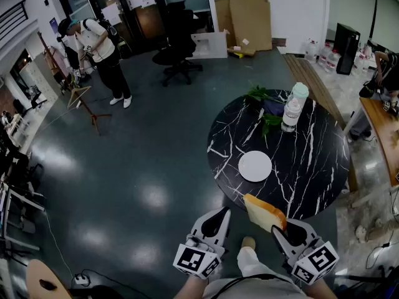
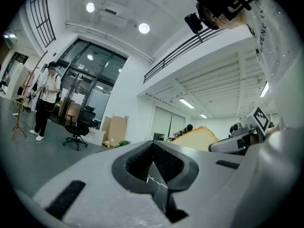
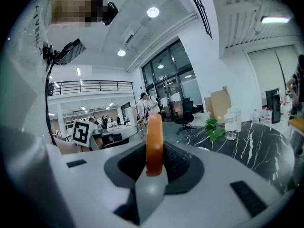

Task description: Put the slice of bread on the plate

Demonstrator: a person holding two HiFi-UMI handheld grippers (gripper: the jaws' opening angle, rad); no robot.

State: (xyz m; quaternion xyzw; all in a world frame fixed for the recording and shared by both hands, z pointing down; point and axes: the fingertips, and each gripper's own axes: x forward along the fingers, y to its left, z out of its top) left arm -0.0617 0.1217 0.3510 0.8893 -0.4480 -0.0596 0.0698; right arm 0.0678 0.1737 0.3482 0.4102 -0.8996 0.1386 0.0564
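My right gripper (image 1: 283, 224) is shut on the slice of bread (image 1: 264, 211), which stands on edge between its jaws (image 3: 154, 144) with its orange crust towards the camera. The slice hangs over the near rim of the round black marble table (image 1: 312, 167). A white plate (image 1: 255, 166) lies on the table's near left part, a little beyond the bread. My left gripper (image 1: 215, 222) is shut with nothing in it and sits left of the table, over the floor. The bread (image 2: 197, 137) shows to the right in the left gripper view.
At the table's far side stand a clear bottle (image 1: 291, 112), a pale green cup (image 1: 300, 92) and a leafy plant (image 1: 262, 96). A person (image 1: 100, 48) stands far left by an office chair (image 1: 177, 55). A wooden bench (image 1: 383, 129) is to the right.
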